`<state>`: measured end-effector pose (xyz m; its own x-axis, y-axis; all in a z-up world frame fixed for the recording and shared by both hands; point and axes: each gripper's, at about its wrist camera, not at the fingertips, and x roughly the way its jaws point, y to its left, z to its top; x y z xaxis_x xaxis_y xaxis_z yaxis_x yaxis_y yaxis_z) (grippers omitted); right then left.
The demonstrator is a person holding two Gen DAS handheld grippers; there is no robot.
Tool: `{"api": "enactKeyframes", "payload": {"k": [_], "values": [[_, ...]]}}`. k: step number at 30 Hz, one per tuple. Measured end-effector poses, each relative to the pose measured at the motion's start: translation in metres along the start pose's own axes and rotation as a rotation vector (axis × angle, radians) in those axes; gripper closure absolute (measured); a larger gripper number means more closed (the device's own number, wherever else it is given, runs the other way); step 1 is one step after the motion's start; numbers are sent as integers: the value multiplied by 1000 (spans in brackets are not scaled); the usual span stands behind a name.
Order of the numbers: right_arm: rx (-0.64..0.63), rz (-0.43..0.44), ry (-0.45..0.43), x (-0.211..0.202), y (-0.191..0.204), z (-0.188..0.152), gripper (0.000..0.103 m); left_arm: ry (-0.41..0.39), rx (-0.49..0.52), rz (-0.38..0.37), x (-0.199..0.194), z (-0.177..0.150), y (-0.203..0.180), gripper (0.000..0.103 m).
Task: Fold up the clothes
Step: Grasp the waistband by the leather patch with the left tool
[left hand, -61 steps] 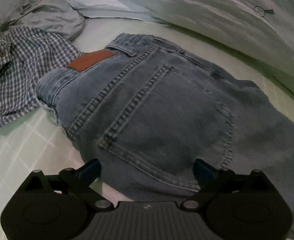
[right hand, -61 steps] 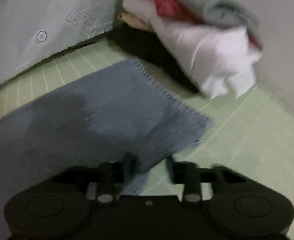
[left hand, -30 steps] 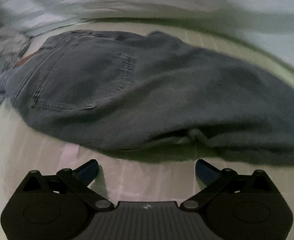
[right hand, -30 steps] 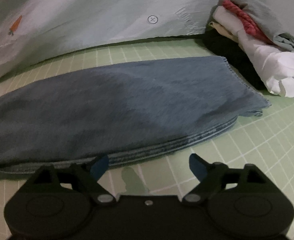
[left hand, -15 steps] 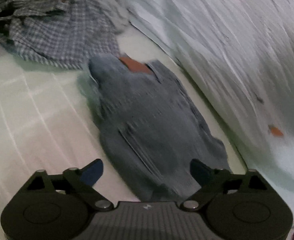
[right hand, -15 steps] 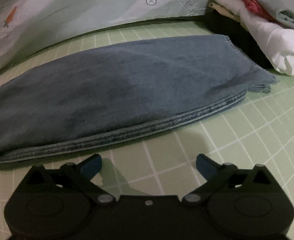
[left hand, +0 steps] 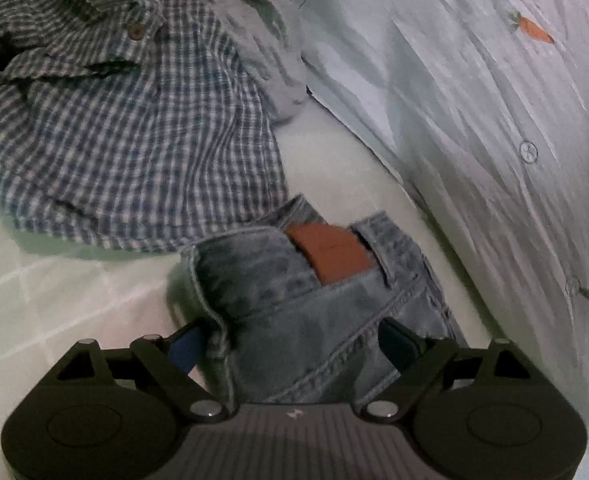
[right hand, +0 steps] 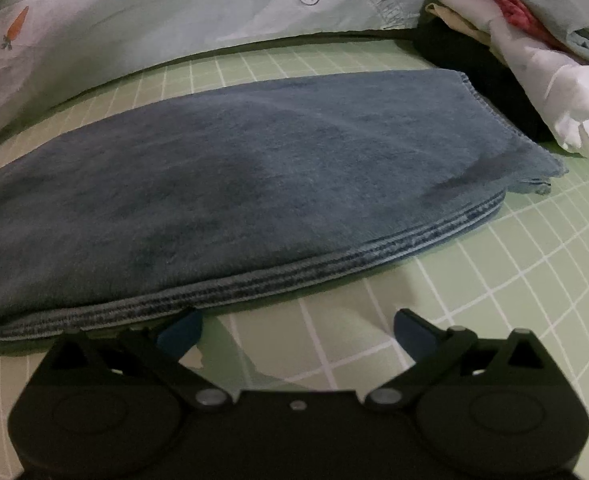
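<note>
Blue jeans lie folded lengthwise on a green gridded sheet. In the left wrist view their waistband end (left hand: pixel 294 312), with a brown leather patch (left hand: pixel 326 252), reaches in between the fingers of my left gripper (left hand: pixel 292 344). Its jaws are closing, still wide, around the denim; the left fingertip (left hand: pixel 186 346) sits at the waistband's corner. In the right wrist view the leg (right hand: pixel 254 184) stretches across, hem to the right. My right gripper (right hand: pixel 296 328) stands open just in front of the leg's seamed long edge, with only bare sheet between its fingers.
A crumpled blue-checked shirt (left hand: pixel 126 140) and a grey garment (left hand: pixel 254 40) lie just beyond the waistband. A pale duvet with carrot prints (left hand: pixel 474 120) borders the far side. A stack of folded clothes (right hand: pixel 526 40) stands by the hem. Green sheet (right hand: pixel 494 280) shows at the near right.
My left gripper swung from the jeans' long side to the waistband end, which now lies between its narrowing fingers. My right gripper let go of the hem and opened wide beside the leg.
</note>
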<state>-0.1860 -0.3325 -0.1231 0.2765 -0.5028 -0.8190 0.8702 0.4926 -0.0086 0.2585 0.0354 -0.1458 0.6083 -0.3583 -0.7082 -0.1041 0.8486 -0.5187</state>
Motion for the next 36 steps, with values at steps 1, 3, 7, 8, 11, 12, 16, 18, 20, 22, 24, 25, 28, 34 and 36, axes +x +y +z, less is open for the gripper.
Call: {"api": "enactKeyframes", "payload": {"k": [1, 3, 7, 8, 11, 12, 16, 18, 20, 22, 24, 25, 28, 34, 36], "values": [[-1, -1, 1, 0, 0, 0, 0, -15, -18, 31, 1, 2, 0, 42], [-2, -3, 1, 0, 0, 1, 0, -14, -94, 70, 1, 7, 8, 69], [17, 8, 1, 2, -4, 3, 0, -30, -170, 14, -12, 22, 18, 78], [14, 11, 2, 2, -6, 3, 0, -43, -137, 7, -17, 25, 16, 79], [12, 10, 6, 0, -14, 4, 0, -103, -56, 9, -41, 38, 8, 79], [19, 4, 0, -3, -20, 4, 0, -132, -48, 4, -53, 43, 5, 79], [79, -22, -24, -11, -52, 3, 0, -231, 109, -53, -97, 43, -32, 80], [116, -35, -30, -11, -71, 3, 0, -255, 225, -94, -113, 31, -63, 80], [145, -47, -31, -9, -89, 4, 0, -265, 346, -148, -129, 8, -98, 80], [160, -57, -36, -7, -105, 4, 0, -256, 464, -204, -139, -26, -133, 80], [171, -62, -45, -7, -121, 5, 0, -232, 576, -255, -143, -65, -167, 80], [177, -62, -51, -7, -129, 6, 0, -207, 626, -270, -141, -88, -183, 79], [201, -56, -66, -3, -154, 13, 0, -67, 708, -284, -117, -151, -215, 75], [271, 11, -83, 8, -196, 33, 0, 231, 984, -103, -56, -275, -249, 58], [301, 51, -90, 14, -207, 40, 0, 230, 935, -154, -67, -284, -253, 39]]}}
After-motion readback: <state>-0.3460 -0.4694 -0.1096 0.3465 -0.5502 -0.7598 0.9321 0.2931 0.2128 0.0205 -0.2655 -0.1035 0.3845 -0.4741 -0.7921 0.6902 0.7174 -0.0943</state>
